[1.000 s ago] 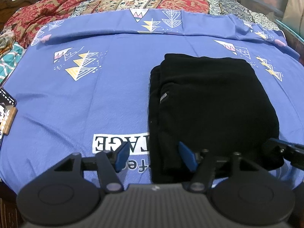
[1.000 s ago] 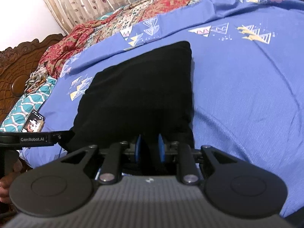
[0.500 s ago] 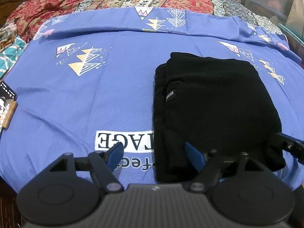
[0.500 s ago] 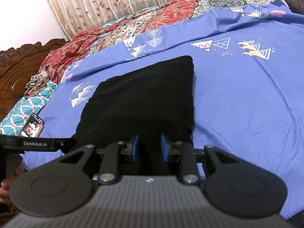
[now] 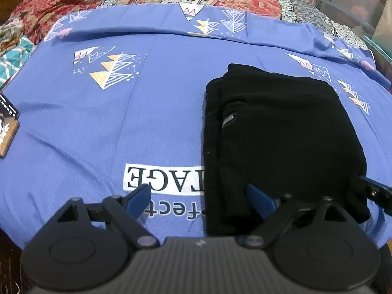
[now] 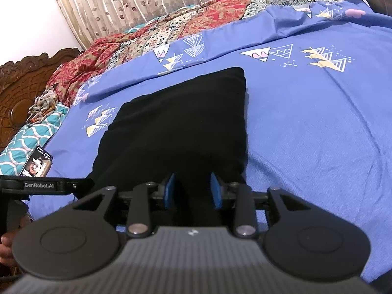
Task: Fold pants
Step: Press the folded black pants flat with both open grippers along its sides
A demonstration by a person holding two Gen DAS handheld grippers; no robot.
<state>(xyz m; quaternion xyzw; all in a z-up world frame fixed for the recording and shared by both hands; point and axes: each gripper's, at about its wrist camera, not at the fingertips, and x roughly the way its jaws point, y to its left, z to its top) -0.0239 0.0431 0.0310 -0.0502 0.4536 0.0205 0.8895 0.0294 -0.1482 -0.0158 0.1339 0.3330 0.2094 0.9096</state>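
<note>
Black pants (image 5: pixel 281 127) lie folded in a flat rectangle on the blue bedsheet (image 5: pixel 122 112), near the bed's front edge. Left claw (image 5: pixel 199 202) has just been opening, now wide, straddling the pants' near-left corner without pinching. Right claw (image 6: pixel 192 189) has also been opening, slightly parted; near hem between pads, grip unclear.

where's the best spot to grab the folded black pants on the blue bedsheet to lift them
Probably the near edge of the folded black pants, coming in low from the bed's front edge. There the stacked layers end thick and overhang the blue bedsheet slightly, so pads can pinch them all. Both grippers sit there with jaws just opening: left gripper wide, right gripper slackened over fabric.
</note>
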